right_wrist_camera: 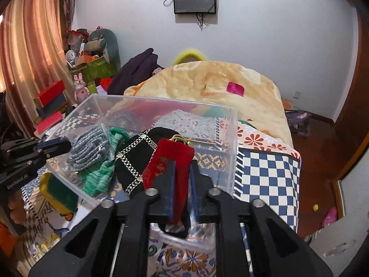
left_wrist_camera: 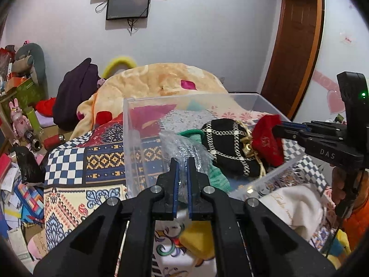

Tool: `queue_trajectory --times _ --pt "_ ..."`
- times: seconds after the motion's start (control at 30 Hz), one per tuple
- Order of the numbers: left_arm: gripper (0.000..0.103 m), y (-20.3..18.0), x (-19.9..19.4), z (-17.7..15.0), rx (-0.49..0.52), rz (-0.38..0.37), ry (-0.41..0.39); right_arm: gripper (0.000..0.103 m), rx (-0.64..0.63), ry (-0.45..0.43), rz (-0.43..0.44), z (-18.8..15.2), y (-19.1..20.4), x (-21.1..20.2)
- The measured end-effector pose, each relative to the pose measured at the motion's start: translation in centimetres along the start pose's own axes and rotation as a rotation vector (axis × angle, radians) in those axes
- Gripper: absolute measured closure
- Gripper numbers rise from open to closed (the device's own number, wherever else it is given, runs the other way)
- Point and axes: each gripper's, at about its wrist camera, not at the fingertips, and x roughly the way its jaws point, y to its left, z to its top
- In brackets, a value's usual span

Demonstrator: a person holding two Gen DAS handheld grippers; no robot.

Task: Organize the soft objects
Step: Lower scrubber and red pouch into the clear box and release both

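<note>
While both grippers work over the clear bin (right_wrist_camera: 230, 138), right gripper (right_wrist_camera: 182, 168) is clamped on the red pouch (right_wrist_camera: 168, 161).
Pouch's long axis runs along the jaws, hanging above the bin; left gripper (left_wrist_camera: 182, 164), jaws nipped on a bagged grey sock (right_wrist_camera: 87, 143).

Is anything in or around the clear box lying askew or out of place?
Yes. The clear box sits tilted on the bed, and the green sock sprawls loosely beside the black pouch, not folded.
</note>
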Motion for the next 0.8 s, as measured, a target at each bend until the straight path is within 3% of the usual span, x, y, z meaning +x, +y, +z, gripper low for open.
queue_trajectory --times 0.1,0.27,0.33,0.47,0.57,0.67,0.8 --pt "0.096 -0.1 -0.9 -0.1 -0.015 -0.026 -0.007 0.057 0.006 -0.027 -0.005 -0.1 0.1 -1.0" --pt "0.084 -0.7 -2.7 -0.2 -0.005 -0.024 -0.044 0.052 -0.019 -0.075 -0.016 -0.1 1.1 -2.7" --pt "0.078 -0.9 -3.7 -0.1 -0.008 -0.030 -0.069 0.043 -0.025 -0.103 -0.016 -0.1 1.4 -3.5" --pt "0.057 -1.1 -5.6 0.3 -0.011 -0.014 -0.123 0.036 -0.031 -0.163 -0.006 0.0 2.2 -5.4" --pt "0.040 -1.5 -6.9 0.2 -0.002 0.009 -0.164 0.021 -0.037 -0.199 -0.004 -0.1 3.0 -6.6" --pt "0.037 -2.0 -7.7 -0.2 0.014 0.008 -0.188 0.018 -0.051 -0.240 -0.010 -0.6 3.9 -7.7" --pt "0.020 -2.4 -7.9 -1.4 0.022 0.030 -0.201 0.007 -0.044 -0.250 -0.001 -1.4 4.5 -7.7"
